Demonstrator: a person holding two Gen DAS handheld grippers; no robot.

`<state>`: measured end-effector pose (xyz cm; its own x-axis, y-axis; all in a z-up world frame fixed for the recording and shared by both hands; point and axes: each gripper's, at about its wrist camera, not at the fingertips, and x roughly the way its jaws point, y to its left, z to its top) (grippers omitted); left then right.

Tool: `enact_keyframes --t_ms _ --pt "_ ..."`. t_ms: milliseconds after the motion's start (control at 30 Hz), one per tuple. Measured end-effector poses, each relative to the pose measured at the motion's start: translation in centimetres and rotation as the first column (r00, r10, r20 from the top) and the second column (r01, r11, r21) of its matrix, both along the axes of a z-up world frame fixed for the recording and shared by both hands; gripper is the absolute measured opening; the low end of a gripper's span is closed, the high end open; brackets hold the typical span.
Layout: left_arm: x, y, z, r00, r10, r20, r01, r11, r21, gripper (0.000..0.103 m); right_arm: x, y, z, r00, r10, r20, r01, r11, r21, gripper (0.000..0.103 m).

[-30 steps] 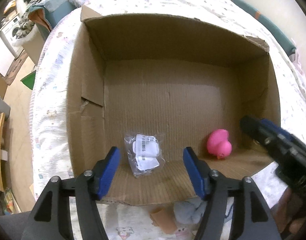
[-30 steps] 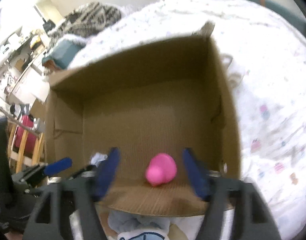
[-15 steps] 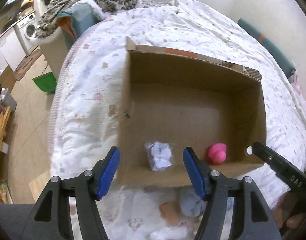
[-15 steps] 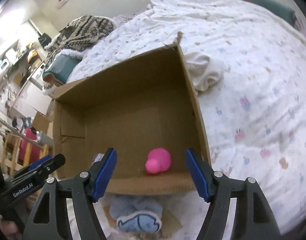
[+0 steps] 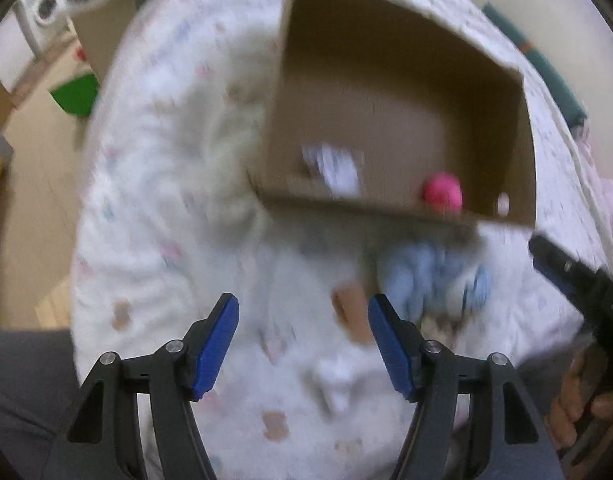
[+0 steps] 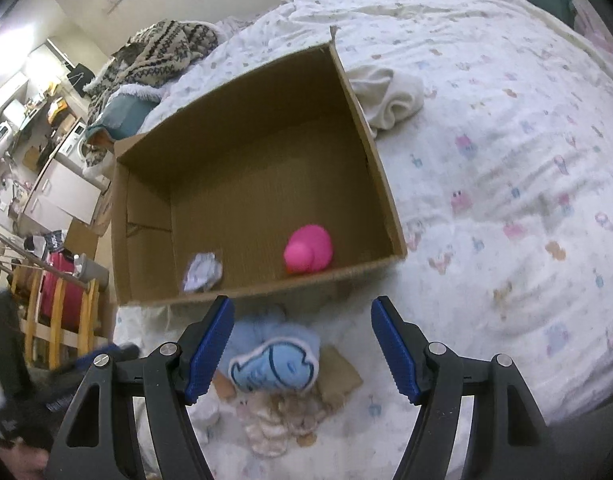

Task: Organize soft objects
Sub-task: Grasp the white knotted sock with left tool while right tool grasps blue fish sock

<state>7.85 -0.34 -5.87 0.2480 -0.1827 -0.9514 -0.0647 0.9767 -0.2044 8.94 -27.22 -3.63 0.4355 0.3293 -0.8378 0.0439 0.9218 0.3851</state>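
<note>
An open cardboard box [image 6: 266, 120] lies on the bed. Inside it are a pink rubber duck [image 6: 309, 249] and a small plastic-wrapped white packet [image 6: 202, 272]. In front of the box's near wall lies a pale blue fish plush [image 6: 272, 364] on a heap of small pale soft pieces [image 6: 274, 420]. My right gripper [image 6: 302, 320] hovers open just above the plush, with nothing gripped. The left wrist view is blurred: box [image 5: 386, 60], duck [image 5: 442, 192], packet [image 5: 336, 168], blue plush [image 5: 434, 280]. My left gripper [image 5: 302, 320] is open over the sheet, left of the plush.
A flat tan piece [image 6: 338, 372] lies beside the plush. A crumpled white cloth [image 6: 390, 100] rests against the box's right wall. A patterned knit blanket [image 6: 162, 52] sits at the bed's far corner. Floor and furniture lie past the bed's left edge [image 5: 86, 200].
Both grippers have drawn back from over the box towards its near side. The box sits farther up in both views, and the blue plush and heap now lie under the fingers.
</note>
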Motion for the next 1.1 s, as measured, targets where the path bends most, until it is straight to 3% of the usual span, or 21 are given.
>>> enact_keyframes --t_ms 267,567,600,633,667,700,800,933,1100 --pt "-2.1 -1.9 -2.8 0.993 -0.060 -0.097 0.052 0.995 -0.086 0.064 -2.1 0.1 -1.1 0.998 -0.003 -0.058 0.005 0.999 0.045 0.075" --pt "-1.9 -3.3 -5.8 0.983 -0.105 -0.151 0.100 0.994 -0.042 0.062 -3.2 0.0 -3.3 0.985 -0.016 -0.171 0.036 0.993 0.114 0.075" --pt "-1.9 -3.4 -6.0 0.983 -0.105 -0.153 0.100 0.994 -0.045 0.054 -3.3 0.0 -3.7 0.981 -0.019 -0.192 0.043 0.991 0.124 0.075" --pt "-1.7 -3.8 -6.4 0.982 -0.109 -0.156 0.103 0.994 -0.046 0.038 -3.4 0.0 -4.2 0.976 -0.020 -0.216 0.051 0.989 0.137 0.075" --pt "-1.7 -3.9 -6.5 0.980 -0.117 -0.160 0.110 0.993 -0.051 0.029 -3.4 0.1 -4.6 0.972 -0.021 -0.233 0.057 0.987 0.148 0.075" --pt "-1.6 -4.0 -6.6 0.978 -0.125 -0.166 0.117 0.991 -0.057 0.027 -3.4 0.0 -5.0 0.968 -0.023 -0.249 0.064 0.986 0.157 0.075" --pt "-2.0 -3.9 -5.0 0.987 -0.122 -0.106 0.114 0.990 -0.077 0.024 -3.4 -0.3 -5.3 0.967 -0.045 -0.252 0.090 0.981 0.171 0.075" --pt "-2.2 -3.3 -1.9 0.993 -0.120 -0.007 0.119 0.991 -0.052 0.024 -3.1 -0.7 -4.6 0.977 -0.057 -0.205 0.100 0.973 0.209 0.075" --pt "-1.8 -1.4 -1.1 0.999 -0.042 0.023 0.042 0.999 -0.012 0.024 -1.7 0.7 -4.6 0.979 -0.012 -0.203 0.058 0.974 0.218 0.075"
